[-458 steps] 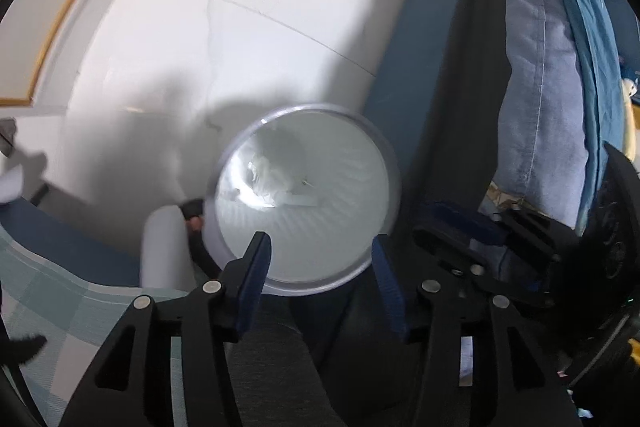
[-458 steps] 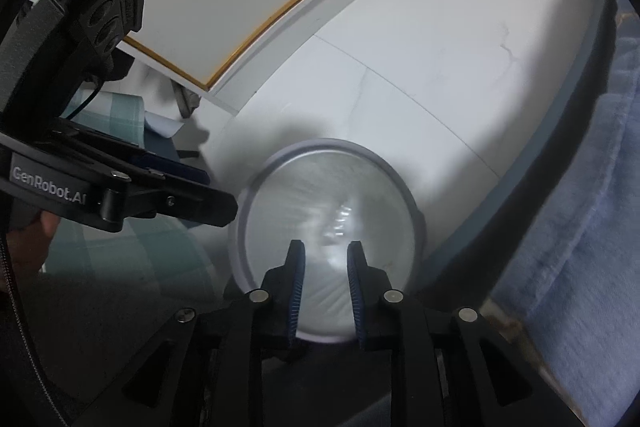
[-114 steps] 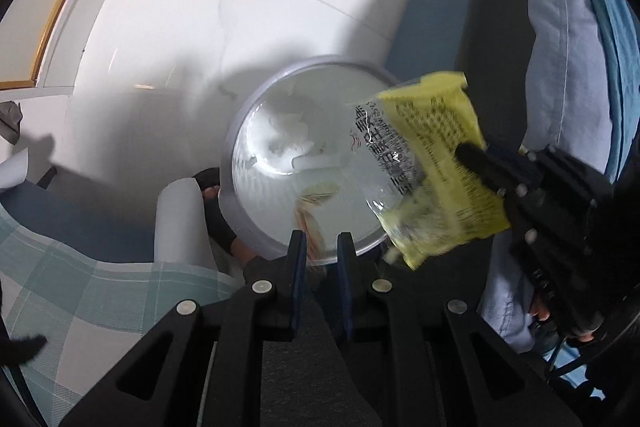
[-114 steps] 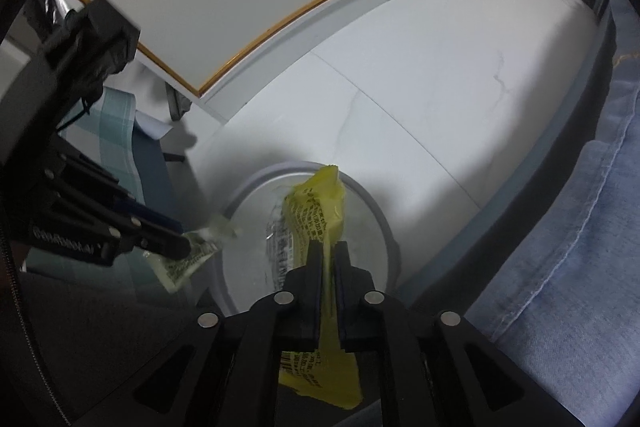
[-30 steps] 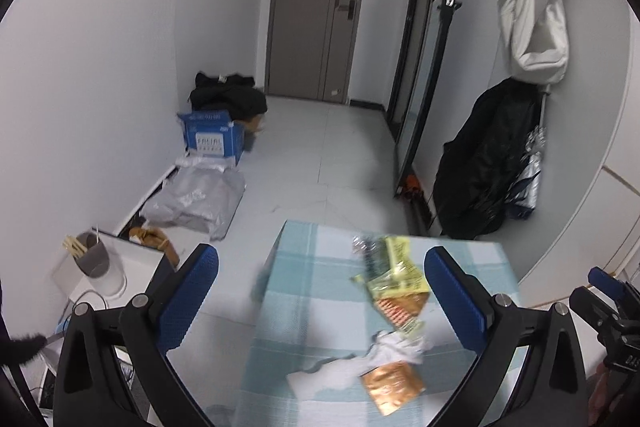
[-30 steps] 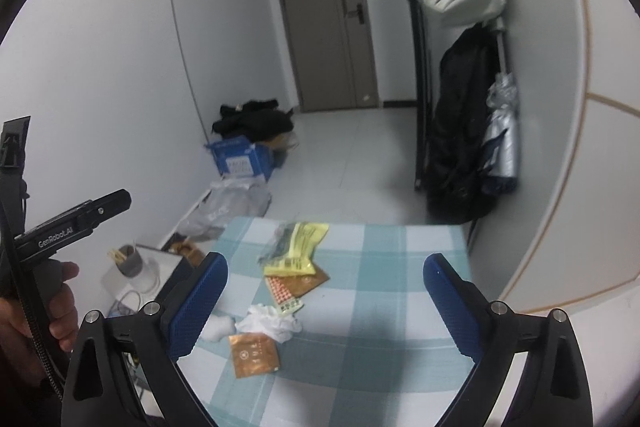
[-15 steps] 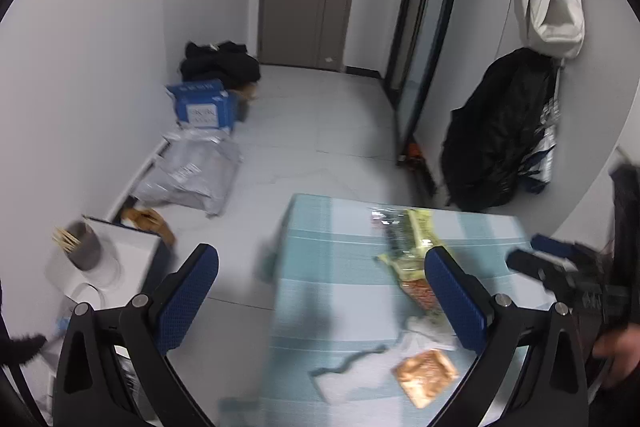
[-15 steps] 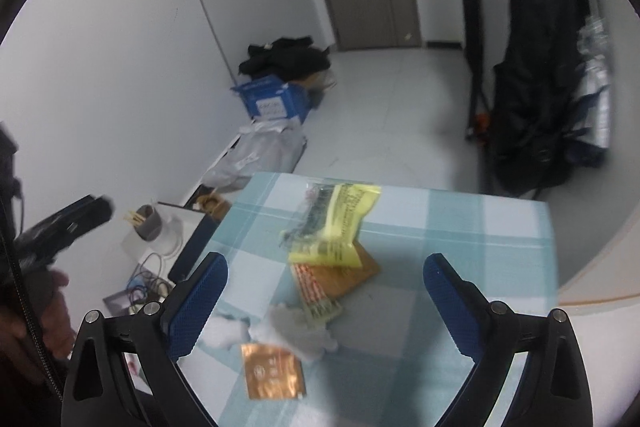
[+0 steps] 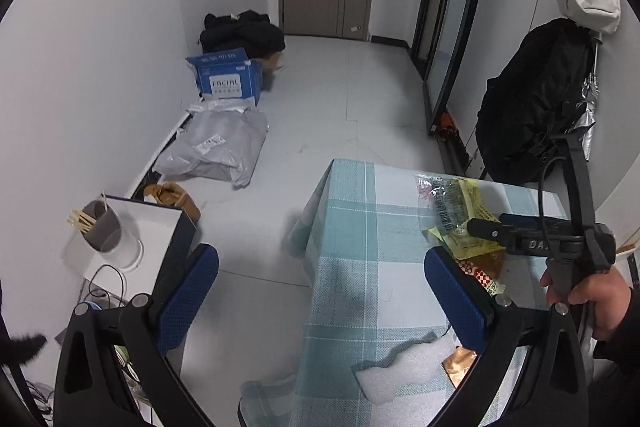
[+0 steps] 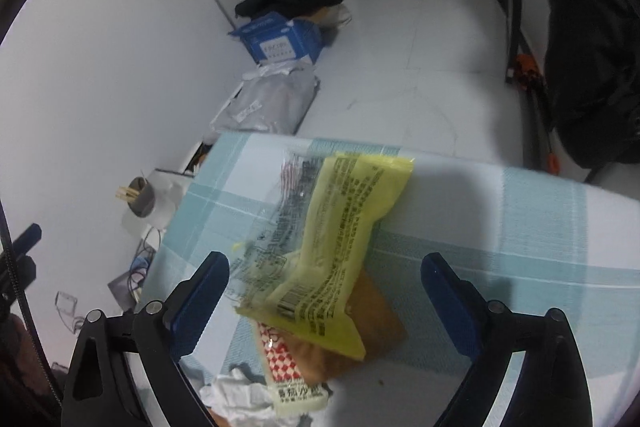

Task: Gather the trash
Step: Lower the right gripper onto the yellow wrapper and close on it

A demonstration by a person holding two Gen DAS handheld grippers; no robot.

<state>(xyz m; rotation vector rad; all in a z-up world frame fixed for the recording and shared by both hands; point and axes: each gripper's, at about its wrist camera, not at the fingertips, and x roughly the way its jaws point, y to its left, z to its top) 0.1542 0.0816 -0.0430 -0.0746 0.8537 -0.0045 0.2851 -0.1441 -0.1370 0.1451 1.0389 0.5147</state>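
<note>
Above yellow wrapper (image 10: 340, 227): right claw (image 10: 325, 281) wide open, empty.

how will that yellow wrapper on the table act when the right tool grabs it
The yellow wrapper looks like thin, creased film, so it will likely flop and crumple. It seems flat and empty, so probably very light. It overlaps the brown packet, which may shift with it.

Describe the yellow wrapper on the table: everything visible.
The yellow wrapper is a crinkled plastic snack bag, yellow with a clear part on one side, printed with dark text and a barcode. It lies flat on the checked tablecloth, overlapping an orange-brown packet and a red-checked sachet. The open right gripper hovers over it, not touching.
</note>
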